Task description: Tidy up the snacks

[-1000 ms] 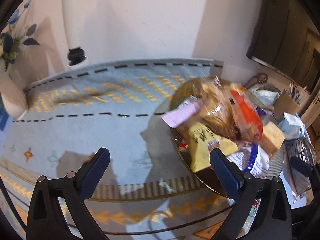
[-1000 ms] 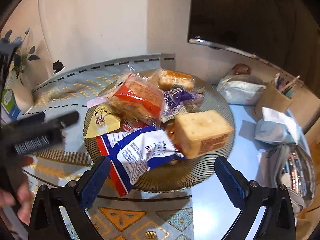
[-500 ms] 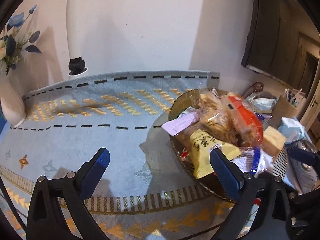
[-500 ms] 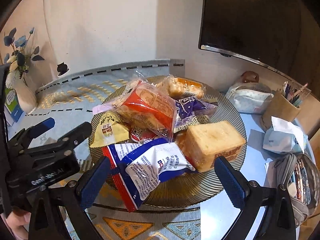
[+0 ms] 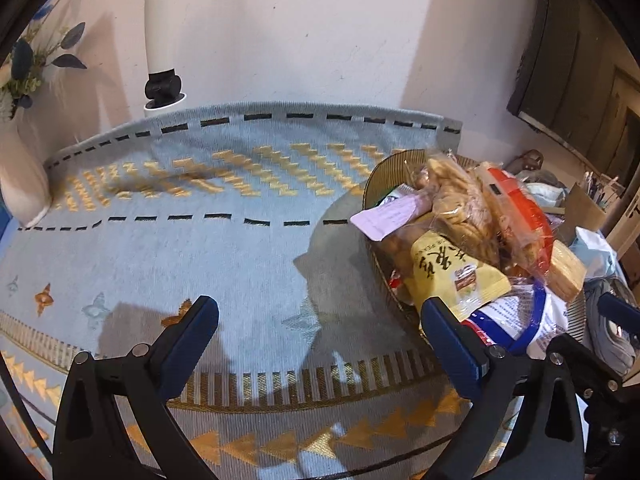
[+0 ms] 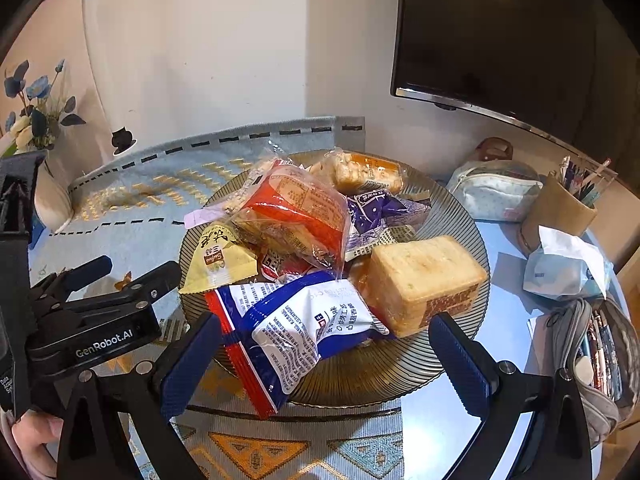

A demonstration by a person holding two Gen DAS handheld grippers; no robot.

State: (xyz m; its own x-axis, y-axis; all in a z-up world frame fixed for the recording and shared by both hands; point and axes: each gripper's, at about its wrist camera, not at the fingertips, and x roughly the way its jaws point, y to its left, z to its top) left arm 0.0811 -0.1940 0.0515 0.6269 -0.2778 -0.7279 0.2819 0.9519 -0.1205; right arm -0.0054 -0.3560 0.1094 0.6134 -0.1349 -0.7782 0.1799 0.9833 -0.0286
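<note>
Right claw (image 6: 324,356) hangs spread wide and empty over the near rim of the ribbed plate (image 6: 400,376), and the blue-and-white packet (image 6: 304,328) lies straight ahead between its fingers, long axis slanting from the plate's near-left rim toward its middle, so this claw looks nearer than the left one. Left claw (image 5: 320,336), also spread and empty, sits left of the plate over the patterned cloth (image 5: 200,248) on the tabletop. Only the right wrist view shows the whole pile, including the bread block (image 6: 424,276) right of the packet; the left view sees the plate edge-on.
</note>
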